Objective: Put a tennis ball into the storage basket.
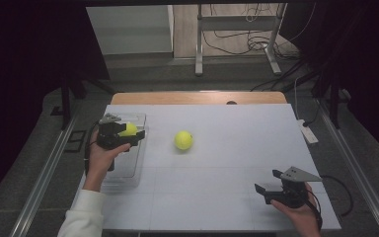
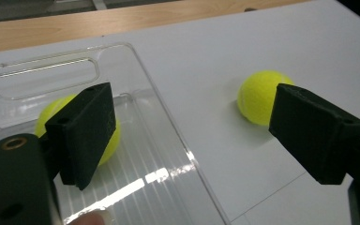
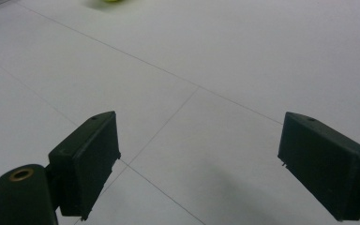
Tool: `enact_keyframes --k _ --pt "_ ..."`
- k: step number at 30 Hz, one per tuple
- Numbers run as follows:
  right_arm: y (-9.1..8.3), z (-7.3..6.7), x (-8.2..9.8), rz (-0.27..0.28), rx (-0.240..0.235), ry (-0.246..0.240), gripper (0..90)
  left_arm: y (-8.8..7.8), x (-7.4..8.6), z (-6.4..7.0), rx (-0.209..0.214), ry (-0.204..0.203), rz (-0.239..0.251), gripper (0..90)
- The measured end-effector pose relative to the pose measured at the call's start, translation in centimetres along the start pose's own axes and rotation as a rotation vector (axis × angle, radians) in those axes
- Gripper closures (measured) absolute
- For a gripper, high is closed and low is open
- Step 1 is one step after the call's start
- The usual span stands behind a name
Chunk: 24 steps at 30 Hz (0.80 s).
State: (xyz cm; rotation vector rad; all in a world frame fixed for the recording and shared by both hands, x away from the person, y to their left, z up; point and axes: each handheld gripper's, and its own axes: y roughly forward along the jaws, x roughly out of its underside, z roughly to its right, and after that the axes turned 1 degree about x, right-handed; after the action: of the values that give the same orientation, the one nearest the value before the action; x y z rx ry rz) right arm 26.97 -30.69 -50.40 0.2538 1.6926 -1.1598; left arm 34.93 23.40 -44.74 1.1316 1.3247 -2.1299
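A yellow tennis ball (image 1: 129,129) (image 2: 51,110) lies inside a clear plastic bin (image 1: 127,168) (image 2: 42,77) at the table's left. My left gripper (image 1: 126,134) (image 2: 199,126) hovers open over the bin's right side; its left jaw hides part of that ball and nothing sits between the jaws. A second tennis ball (image 1: 183,140) (image 2: 257,96) rests on the white table surface right of the bin, partly behind the left gripper's right jaw. My right gripper (image 1: 268,181) (image 3: 199,159) is open and empty near the front right; a sliver of the ball (image 3: 108,1) shows at the right gripper view's top edge.
A white sheet (image 1: 227,163) covers the table, with a wooden strip (image 1: 197,98) along the far edge. A white power strip (image 1: 308,132) lies off the right side. Metal stand legs (image 1: 199,59) and cables are on the floor behind.
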Motion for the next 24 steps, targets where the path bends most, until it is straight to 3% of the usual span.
enact_keyframes --k 7,24 --pt "0.2 -0.1 0.0 0.000 -0.013 -0.003 13.1 -0.4 0.3 0.3 0.012 0.001 0.018 15.9" --pt "0.4 -0.1 -0.1 -0.001 -0.017 0.002 13.2 -0.6 -0.4 2.9 0.099 0.051 0.044 15.4"
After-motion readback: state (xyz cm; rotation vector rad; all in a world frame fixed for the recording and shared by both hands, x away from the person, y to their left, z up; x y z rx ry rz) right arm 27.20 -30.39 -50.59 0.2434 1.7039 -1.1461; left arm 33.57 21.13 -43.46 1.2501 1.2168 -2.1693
